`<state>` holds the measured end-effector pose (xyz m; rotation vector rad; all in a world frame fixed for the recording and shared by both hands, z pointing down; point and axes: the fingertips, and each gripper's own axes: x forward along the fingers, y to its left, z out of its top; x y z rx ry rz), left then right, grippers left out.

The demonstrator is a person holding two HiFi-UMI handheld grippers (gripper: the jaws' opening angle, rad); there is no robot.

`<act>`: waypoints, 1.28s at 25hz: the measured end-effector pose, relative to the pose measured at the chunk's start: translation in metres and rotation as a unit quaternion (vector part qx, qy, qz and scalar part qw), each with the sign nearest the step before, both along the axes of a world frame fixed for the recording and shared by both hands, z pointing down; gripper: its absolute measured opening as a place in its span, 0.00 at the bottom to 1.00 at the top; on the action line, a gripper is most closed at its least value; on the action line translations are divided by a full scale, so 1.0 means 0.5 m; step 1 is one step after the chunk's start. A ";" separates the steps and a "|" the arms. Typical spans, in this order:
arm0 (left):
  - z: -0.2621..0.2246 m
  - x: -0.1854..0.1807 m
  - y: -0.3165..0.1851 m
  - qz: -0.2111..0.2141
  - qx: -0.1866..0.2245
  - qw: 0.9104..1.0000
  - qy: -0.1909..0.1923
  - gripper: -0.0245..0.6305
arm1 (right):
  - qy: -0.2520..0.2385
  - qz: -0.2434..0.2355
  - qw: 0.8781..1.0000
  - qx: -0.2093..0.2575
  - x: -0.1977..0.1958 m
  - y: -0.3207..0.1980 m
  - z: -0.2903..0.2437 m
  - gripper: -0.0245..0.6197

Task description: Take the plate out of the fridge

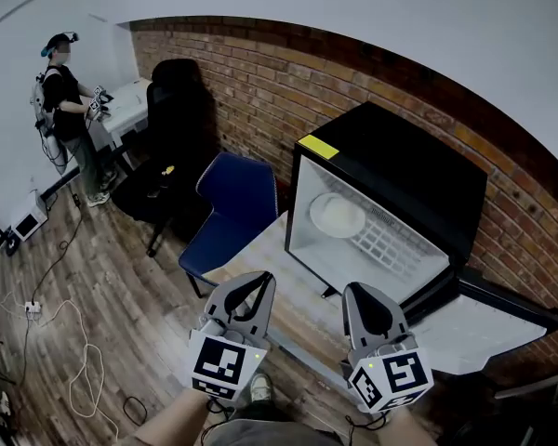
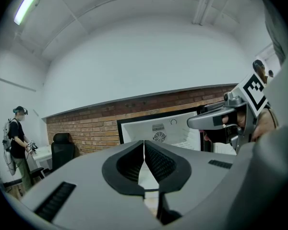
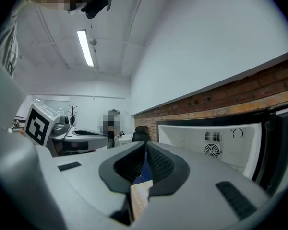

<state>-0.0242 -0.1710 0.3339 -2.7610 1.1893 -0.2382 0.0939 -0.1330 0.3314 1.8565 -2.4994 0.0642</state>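
Fridge (image 1: 400, 165): small black box on a pale table (image 1: 265, 249) against the brick wall, white inside, cavity facing the person. Door (image 1: 474, 328) is swung fully open to the right, so the way in is clear.

Blue chair (image 1: 232, 212): stands at the table's left edge, near the path of the left arm. Worth staying clear of on the approach.

Wire shelf (image 1: 391, 244): sits low in the cavity and carries the plate.

Plate (image 1: 337, 215): white, lying flat on the left part of the shelf, inside the fridge, close to the left inner wall. Untouched.

Left gripper (image 1: 259, 279): jaws pressed together with nothing between them, pointing level at the fridge, well apart from it. Right gripper (image 1: 365, 294): the same, jaws together and empty, just beside the left.

Judgement: the step in hand is the reach. The jaws must be spread before they enter the cavity, not inside it. The near rim of the plate looks like the best hold. Come in level with the shelf so one jaw can slip under the rim and the other over it. With the left wall so near, an approach from the front or right seems safer. Lift slightly before drawing out, so the plate does not drag on the wires.
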 end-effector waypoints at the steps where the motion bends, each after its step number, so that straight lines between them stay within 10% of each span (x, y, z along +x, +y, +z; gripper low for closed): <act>1: 0.003 -0.001 -0.018 0.004 -0.003 1.000 -0.002 0.07 | 0.001 0.003 1.000 -0.002 -0.002 -0.017 0.000 0.09; 25: 0.075 0.081 -0.228 0.096 -0.087 0.992 0.014 0.07 | -0.129 0.090 0.985 -0.068 0.070 -0.210 0.079 0.09; 32: 0.082 0.100 -0.261 0.086 -0.155 0.981 0.083 0.07 | -0.202 0.108 0.970 -0.075 0.113 -0.235 0.092 0.09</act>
